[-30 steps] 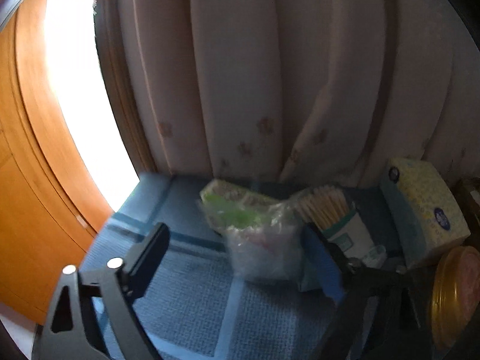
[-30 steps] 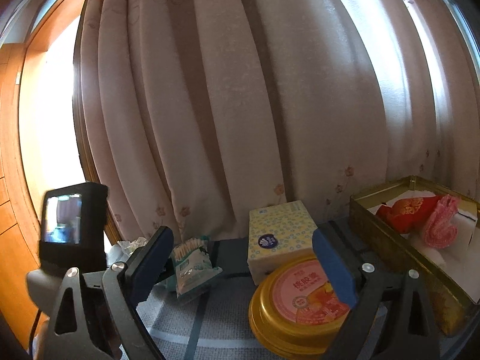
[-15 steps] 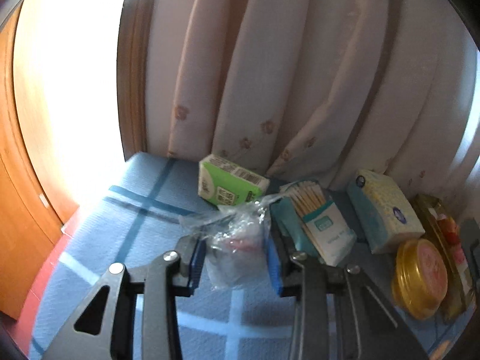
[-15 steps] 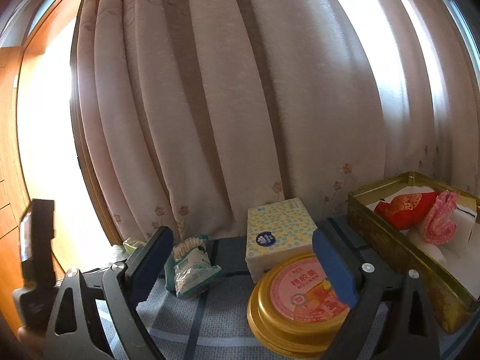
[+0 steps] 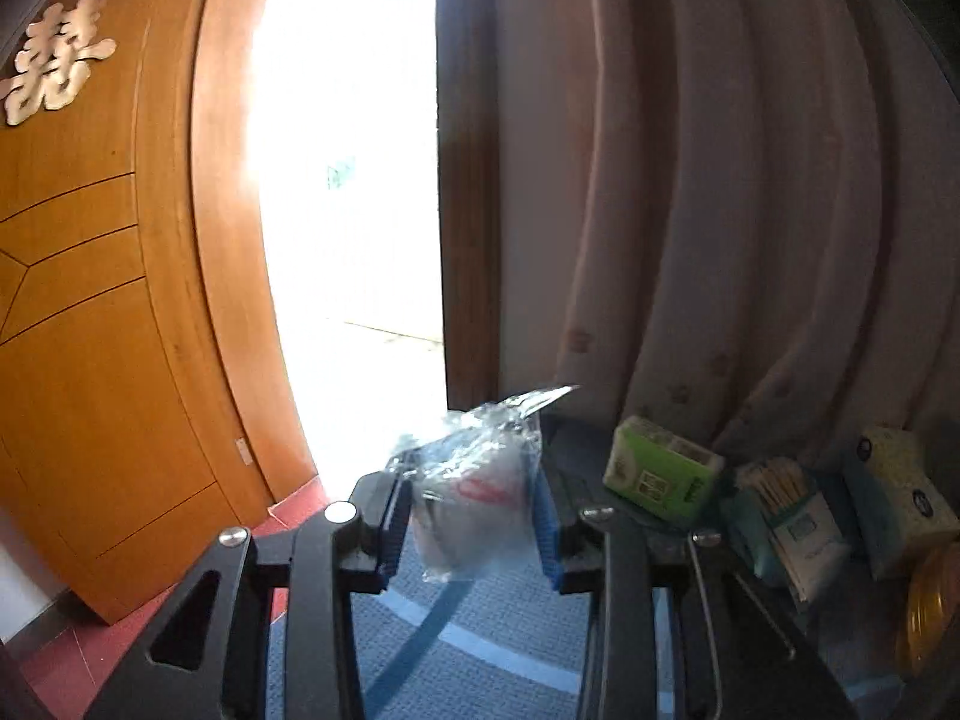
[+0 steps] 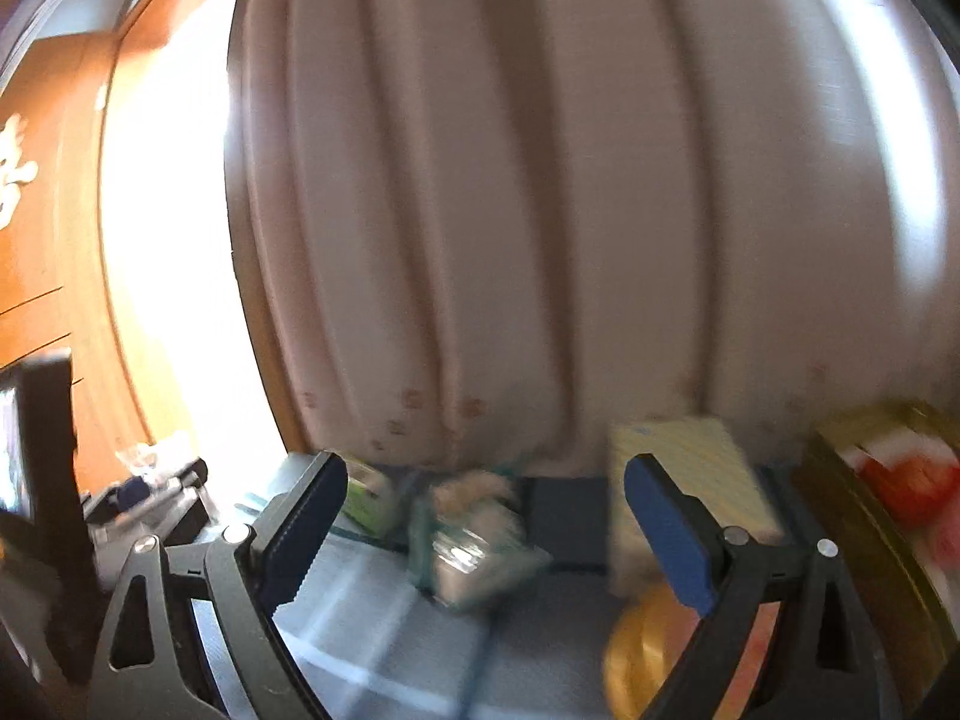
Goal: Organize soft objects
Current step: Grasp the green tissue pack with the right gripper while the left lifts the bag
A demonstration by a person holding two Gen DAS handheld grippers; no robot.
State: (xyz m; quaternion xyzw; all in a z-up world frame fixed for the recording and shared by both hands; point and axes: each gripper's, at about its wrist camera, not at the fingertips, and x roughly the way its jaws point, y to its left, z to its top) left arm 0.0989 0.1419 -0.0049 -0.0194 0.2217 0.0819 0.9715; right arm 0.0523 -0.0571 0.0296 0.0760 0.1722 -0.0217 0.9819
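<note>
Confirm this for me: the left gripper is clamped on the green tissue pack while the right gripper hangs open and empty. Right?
Not quite. The left wrist view shows the left gripper clamped on the clear plastic bag; the green tissue pack lies untouched on the blue cloth. The right gripper is open and empty.

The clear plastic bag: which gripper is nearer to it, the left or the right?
Left. The left gripper is shut on the clear plastic bag, holding it above the blue cloth. The right gripper is open and empty, off to its right.

Both scenes are viewed low and close along each gripper's fingers, curtain-ward; the green packet [image 5: 663,477] [image 6: 366,495] and cotton swabs [image 5: 792,516] [image 6: 474,546] are shared.
</note>
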